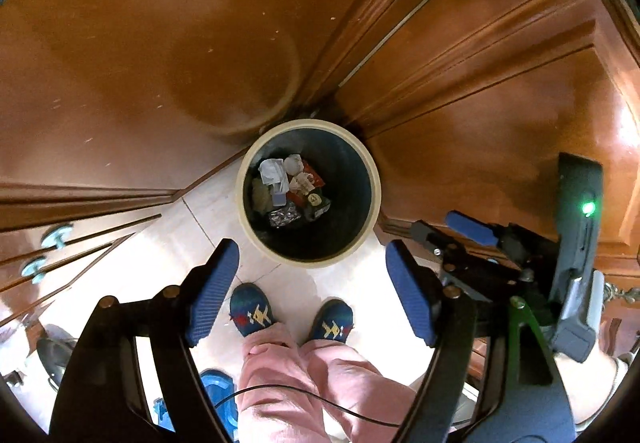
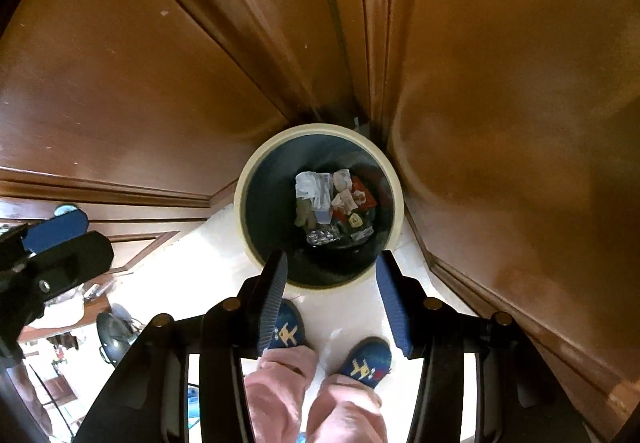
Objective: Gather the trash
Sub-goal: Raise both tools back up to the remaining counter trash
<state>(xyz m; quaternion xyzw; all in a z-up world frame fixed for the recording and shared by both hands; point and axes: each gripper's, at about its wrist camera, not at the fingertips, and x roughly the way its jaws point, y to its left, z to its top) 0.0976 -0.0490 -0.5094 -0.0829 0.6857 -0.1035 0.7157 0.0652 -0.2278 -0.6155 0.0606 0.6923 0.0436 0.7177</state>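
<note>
While I hover both claws above the bin (image 1: 308, 193), the left claw (image 1: 316, 291) and right claw (image 2: 332, 299) gape wide, holding nothing; trash (image 2: 334, 205) lies mid-frame at its bottom, so collecting looks largely done.

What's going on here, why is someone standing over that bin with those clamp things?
A person in pink trousers and blue slippers stands over a round waste bin set in a corner of wooden panelling, holding a two-finger gripper in each hand. They are collecting trash. The left gripper and right gripper both point down at the bin, open and holding nothing. Crumpled paper and wrappers already lie at the bottom of the bin.
</note>
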